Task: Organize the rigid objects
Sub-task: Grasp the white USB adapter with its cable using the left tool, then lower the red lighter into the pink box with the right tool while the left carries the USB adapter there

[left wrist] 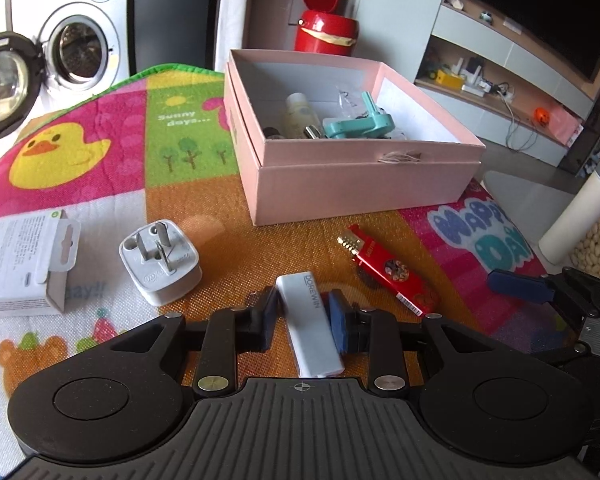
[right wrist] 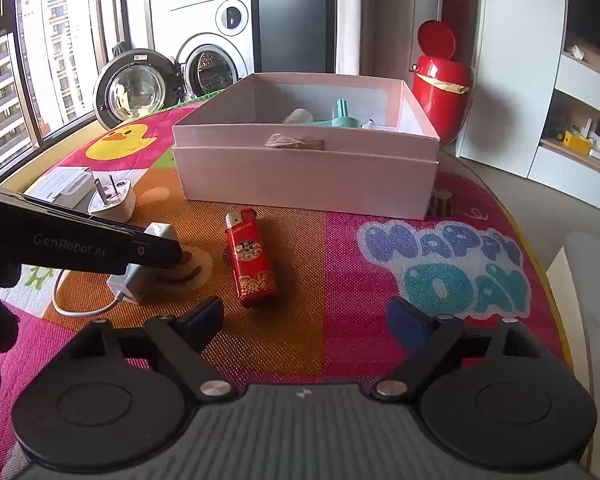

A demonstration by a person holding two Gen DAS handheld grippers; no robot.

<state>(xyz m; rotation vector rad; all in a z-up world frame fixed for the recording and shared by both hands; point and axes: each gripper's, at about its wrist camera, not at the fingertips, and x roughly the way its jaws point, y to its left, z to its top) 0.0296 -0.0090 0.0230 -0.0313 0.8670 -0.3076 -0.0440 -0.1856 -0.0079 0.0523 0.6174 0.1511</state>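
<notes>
A: What is the biggest thing on the colourful mat [left wrist: 100, 152]?

B: The pink box [left wrist: 356, 184]. It stands open at the far side of the mat, set into its own lid. Inside lie a teal tool [left wrist: 360, 126] and a pale bottle [left wrist: 298, 114], among some smaller things that are hard to make out.

A: And in front of the box?

B: A white travel plug [left wrist: 160, 262] lies with its prongs up, near a white carton [left wrist: 20, 264] at the left edge. A red lighter [right wrist: 252, 258] with a gold top lies flat on the orange patch, between the two grippers.

A: What does the left gripper [left wrist: 303, 314] hold?

B: Its jaws are narrow, one on each side of a small white adapter [left wrist: 310, 320], a plain white block with the grey word DOREWIN on it. The blue pads seem to touch its sides. In the right wrist view a thin white cable [right wrist: 84, 308] comes from its end, and the adapter sits low at the mat.

A: And the right gripper [right wrist: 308, 320]?

B: Its jaws are wide apart and hold nothing. It hangs just before the lighter.
</notes>
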